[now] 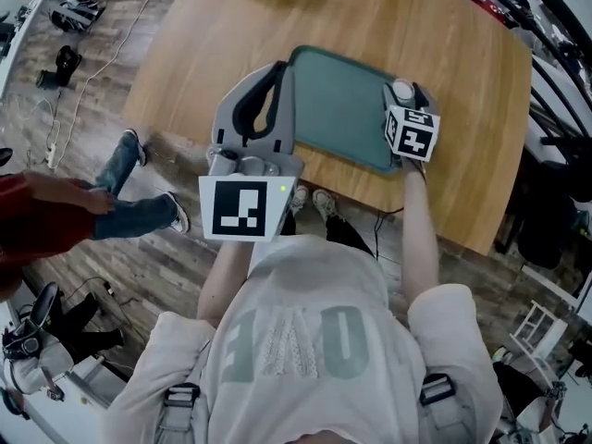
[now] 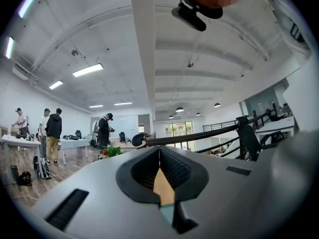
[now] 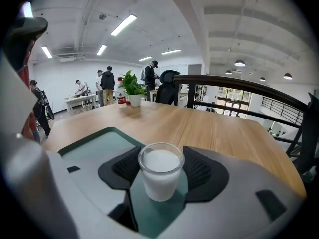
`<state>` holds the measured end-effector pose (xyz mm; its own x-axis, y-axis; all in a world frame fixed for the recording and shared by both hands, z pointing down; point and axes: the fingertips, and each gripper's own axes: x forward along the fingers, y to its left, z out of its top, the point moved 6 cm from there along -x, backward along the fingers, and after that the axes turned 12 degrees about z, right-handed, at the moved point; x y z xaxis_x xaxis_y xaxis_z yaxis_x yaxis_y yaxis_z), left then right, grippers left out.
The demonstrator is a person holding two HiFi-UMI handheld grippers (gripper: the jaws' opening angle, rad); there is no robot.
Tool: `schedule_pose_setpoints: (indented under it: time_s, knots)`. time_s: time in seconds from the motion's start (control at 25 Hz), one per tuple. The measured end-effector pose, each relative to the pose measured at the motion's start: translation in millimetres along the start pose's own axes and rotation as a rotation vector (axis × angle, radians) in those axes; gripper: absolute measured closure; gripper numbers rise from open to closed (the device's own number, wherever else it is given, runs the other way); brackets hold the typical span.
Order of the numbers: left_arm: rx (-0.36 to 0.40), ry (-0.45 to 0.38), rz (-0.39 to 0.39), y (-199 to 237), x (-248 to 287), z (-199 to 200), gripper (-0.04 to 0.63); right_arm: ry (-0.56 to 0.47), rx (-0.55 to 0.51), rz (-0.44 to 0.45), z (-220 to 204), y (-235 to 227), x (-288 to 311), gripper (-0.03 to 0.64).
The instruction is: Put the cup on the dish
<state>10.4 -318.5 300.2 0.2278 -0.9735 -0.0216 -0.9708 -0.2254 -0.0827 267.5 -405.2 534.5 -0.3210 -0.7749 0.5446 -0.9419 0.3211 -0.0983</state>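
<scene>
The right gripper's (image 3: 160,169) jaws hug the cup (image 3: 160,178) on the green dish (image 3: 94,148); the left gripper's (image 2: 159,152) jaws are together

One cup (image 3: 160,176), one green dish (image 1: 338,109), one wooden table (image 1: 444,54), one potted plant (image 3: 132,87).

wooden table (image 1: 462,91) | on it: teal dish (image 1: 338,109) | potted plant (image 3: 133,94)
</scene>
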Motion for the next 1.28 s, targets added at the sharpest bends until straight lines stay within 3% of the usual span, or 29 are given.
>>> schedule_pose_setpoints:
  time_s: [0.64, 1.0, 1.28]
  knots:
    - [0.030, 0.018, -0.012, -7.4, 0.0, -3.1, 0.586, -0.013, 0.025, -0.025, -6.8, -16.3, -0.4, 0.344]
    - [0.047, -0.034, -0.027, -12.6, 4.7, 9.1, 0.586, 0.015, 0.044, 0.006, -5.2, -17.9, 3.5, 0.342]
    - [0.040, -0.047, -0.043, -17.8, 4.1, 14.1, 0.586, -0.047, 0.011, 0.000, 18.0, -14.0, -8.5, 0.342]
